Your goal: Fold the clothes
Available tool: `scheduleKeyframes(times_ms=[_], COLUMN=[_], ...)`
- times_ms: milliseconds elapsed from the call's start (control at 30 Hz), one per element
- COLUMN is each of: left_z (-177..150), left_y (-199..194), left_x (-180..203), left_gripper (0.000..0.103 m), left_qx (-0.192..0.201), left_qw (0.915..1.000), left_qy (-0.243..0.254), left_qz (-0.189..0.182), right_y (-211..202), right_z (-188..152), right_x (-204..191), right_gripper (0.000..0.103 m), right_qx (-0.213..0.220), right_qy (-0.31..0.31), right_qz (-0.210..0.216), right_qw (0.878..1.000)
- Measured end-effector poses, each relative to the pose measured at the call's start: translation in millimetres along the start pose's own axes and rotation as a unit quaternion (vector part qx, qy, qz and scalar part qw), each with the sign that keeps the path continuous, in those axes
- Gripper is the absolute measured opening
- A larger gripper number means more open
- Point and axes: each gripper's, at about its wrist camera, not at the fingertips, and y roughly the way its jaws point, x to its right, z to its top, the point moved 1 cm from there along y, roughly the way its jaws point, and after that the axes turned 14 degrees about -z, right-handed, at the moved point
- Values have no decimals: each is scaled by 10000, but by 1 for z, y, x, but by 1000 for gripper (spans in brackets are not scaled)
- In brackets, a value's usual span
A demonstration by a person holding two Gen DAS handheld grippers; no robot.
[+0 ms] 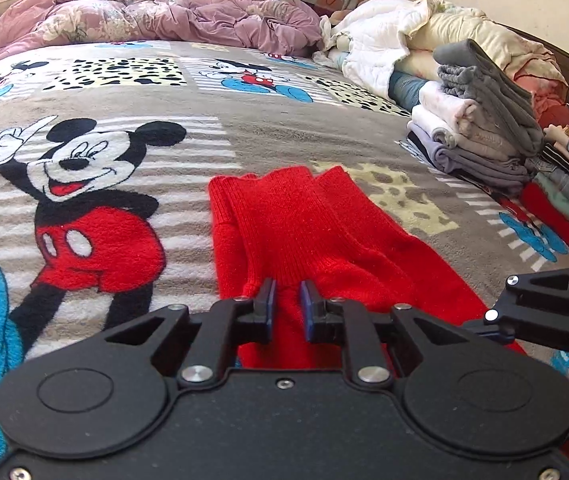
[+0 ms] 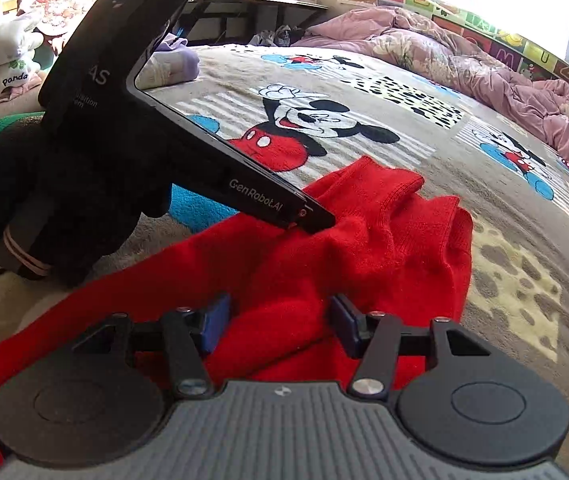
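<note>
**Red knit garment lies on the bed between 2 sets of tongs**

Nearest the left wrist camera, the left tongs (image 1: pixel 288 294) stand a narrow slit apart, their blue pads on either side of a ridge of the red knit garment (image 1: pixel 304 232); whether the pads press the cloth I cannot tell. Seen from the right wrist, their tips rest on the red knit, with a gloved hand (image 2: pixel 64 200) around the handle. The right tongs (image 2: pixel 280 314) stand about half open above the garment (image 2: pixel 384 240), with cloth bunched below the gap and neither pad clearly touching it.

From the left wrist view, the garment lies on the cartoon-mouse blanket (image 1: pixel 124 184) of the bed, its long axis running away from the camera and 2 ribbed cuffs at the far end. A stack of folded clothes (image 1: pixel 480 136) sits well apart at the right edge of the bed. A rumpled pink quilt (image 1: pixel 172 16) lies at the far end.
</note>
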Motion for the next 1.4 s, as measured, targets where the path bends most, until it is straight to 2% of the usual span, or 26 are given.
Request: scheduleKeyframes(times_ms=[133, 233, 333, 400, 533, 600, 733, 833, 933, 1033, 1167, 1300, 1367, 1400], left_z=[1, 2, -2, -8, -22, -30, -35, -34, -28, -19, -8, 3, 7, 8], left_y=[-8, -25, -43, -53, -62, -67, -72, -70, -62, -44, -20, -6, -2, 0], left_x=[4, 8, 10, 11, 22, 23, 20, 11, -2, -18, -40, -58, -62, -63], left_gripper=[15, 16, 29, 31, 31, 32, 42, 49, 50, 50, 50, 50, 50, 49], left_qx=[100, 300, 486, 590, 473, 491, 622, 685, 715, 672, 637, 674, 698, 711], left_qw=[9999, 9995, 9987, 9979, 9984, 9975, 9940, 9909, 9868, 9823, 9749, 9634, 9606, 9599], left_qy=[57, 98, -10, -125, -237, -446, -870, -1144, -1430, -1718, -2046, -2432, -2499, -2513], left_qz=[-61, -81, -164, -238, -193, -233, -214, -190, -251, -341, -603, -901, -995, -1021], right_y=[-10, -34, -59, -71, -87, -88, -80, -64, -41, -11, 29, 68, 82, 85], right_z=[1, -6, -25, -44, -90, -105, -118, -110, -94, -76, -55, -36, -31, -27], right_x=[-5, 2, 14, 23, 34, 44, 67, 79, 91, 105, 123, 143, 152, 153], right_gripper=[56, 56, 56, 56, 56, 56, 56, 56, 56, 56, 56, 56, 55, 54], right_qx=[81, 305, 362, 305, 127, 59, 5, -13, -48, -108, -211, -240, -243, -231], right_qy=[26, 380, 911, 1386, 2066, 2457, 3254, 3473, 3500, 3738, 3908, 4175, 4349, 4283], right_qz=[-144, -239, -334, -372, -359, -286, -98, 8, 4, 48, 81, 330, 475, 452], right_qw=[9999, 9985, 9946, 9892, 9777, 9689, 9455, 9377, 9368, 9274, 9202, 9077, 8989, 9022])
